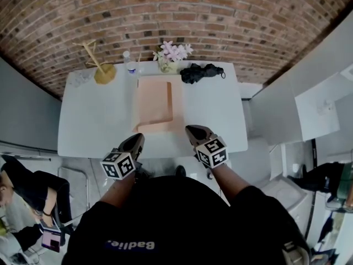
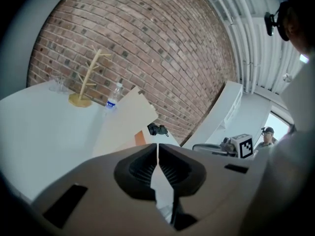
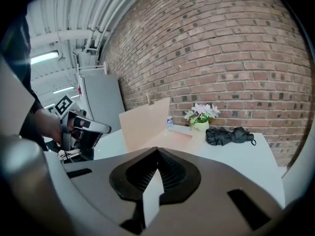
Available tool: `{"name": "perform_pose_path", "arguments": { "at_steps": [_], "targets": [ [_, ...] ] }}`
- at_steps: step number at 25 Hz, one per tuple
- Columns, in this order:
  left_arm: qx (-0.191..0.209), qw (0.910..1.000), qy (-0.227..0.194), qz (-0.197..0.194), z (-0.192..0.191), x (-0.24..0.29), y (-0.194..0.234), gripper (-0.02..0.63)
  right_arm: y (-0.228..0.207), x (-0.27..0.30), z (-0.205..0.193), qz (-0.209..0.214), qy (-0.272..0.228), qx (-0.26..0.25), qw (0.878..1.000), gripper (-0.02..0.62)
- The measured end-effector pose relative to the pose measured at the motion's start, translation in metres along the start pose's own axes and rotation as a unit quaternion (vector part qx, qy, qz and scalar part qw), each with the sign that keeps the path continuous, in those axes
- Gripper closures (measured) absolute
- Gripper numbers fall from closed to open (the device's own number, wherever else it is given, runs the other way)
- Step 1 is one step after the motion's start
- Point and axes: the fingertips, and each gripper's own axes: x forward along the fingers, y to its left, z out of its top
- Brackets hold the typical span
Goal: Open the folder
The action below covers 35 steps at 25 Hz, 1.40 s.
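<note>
A peach folder (image 1: 177, 105) lies in the middle of the white table (image 1: 99, 120), its cover (image 1: 153, 101) raised off the base. In the left gripper view the cover (image 2: 125, 124) stands as a pale sheet ahead. The right gripper view shows that cover (image 3: 145, 122) upright above the flat base (image 3: 174, 137). My left gripper (image 1: 135, 142) hangs at the table's front edge, short of the folder's near left corner, and its jaws (image 2: 158, 145) are shut with nothing between them. My right gripper (image 1: 196, 132) hovers by the near right corner, also shut (image 3: 157, 149) and empty.
Along the far edge, under the brick wall, stand a wooden branch stand (image 1: 99, 65), a water bottle (image 1: 129, 65), a pot of pink flowers (image 1: 172, 54) and a black folded umbrella (image 1: 201, 72). A seated person (image 1: 22, 186) is at the lower left.
</note>
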Motion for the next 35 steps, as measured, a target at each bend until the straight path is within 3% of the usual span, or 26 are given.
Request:
{"name": "perform_pose_path", "arguments": {
  "at_steps": [11,19,35],
  "targets": [
    [0.105,0.9901,-0.065,-0.067,0.06,-0.036,-0.079,0.603,0.061,-0.041,0.069,0.068,-0.077,0.0,0.995,0.568],
    [0.166,0.9776,-0.085,-0.098,0.078,-0.047,-0.128,0.603,0.083,-0.066,0.1,0.086,-0.111,0.003,0.99,0.568],
    [0.183,0.9702,-0.092,-0.129,0.074,-0.053,-0.155,0.604,0.106,-0.078,0.115,0.108,-0.129,-0.017,0.986,0.568]
  ]
}}
